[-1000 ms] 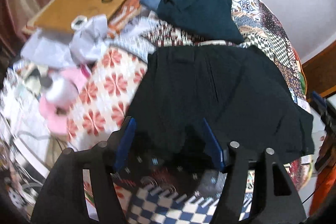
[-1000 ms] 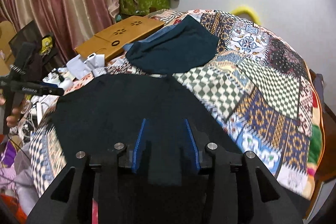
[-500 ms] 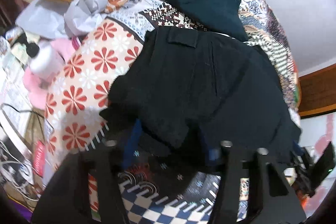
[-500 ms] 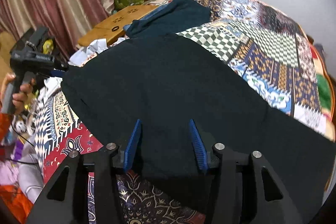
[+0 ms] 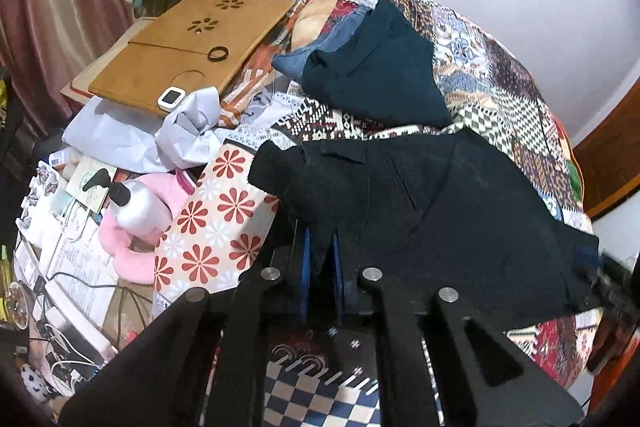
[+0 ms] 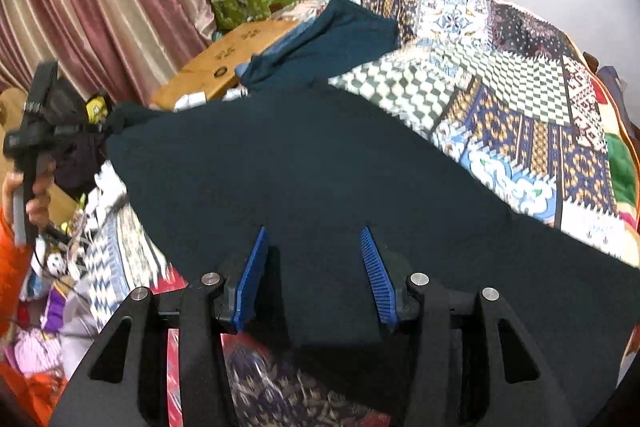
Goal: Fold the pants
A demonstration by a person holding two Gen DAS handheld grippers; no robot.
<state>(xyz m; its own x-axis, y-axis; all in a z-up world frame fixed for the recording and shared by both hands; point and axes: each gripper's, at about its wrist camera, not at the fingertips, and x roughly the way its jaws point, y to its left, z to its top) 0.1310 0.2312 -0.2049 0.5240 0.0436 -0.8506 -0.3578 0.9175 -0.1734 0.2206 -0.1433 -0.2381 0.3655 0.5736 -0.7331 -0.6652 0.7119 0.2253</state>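
While the left gripper (image 5: 320,263) pinches a bunched edge of the black pants (image 5: 420,211), fingers nearly pressed together on the cloth, the right gripper (image 6: 314,275) sits spread wide over the pants, gripping nothing. Pants lie across the patchwork bedspread (image 6: 520,99). Looks like the grasp step before the first fold. Next: right needs to close on its own edge, then both lift together. Right wrist view is motion-blurred; the left pinch point is half hidden by fabric.

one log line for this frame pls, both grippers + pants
left gripper: shut on black pants edge | right gripper: open over pants | pants: spread on patchwork bedspread, not folded
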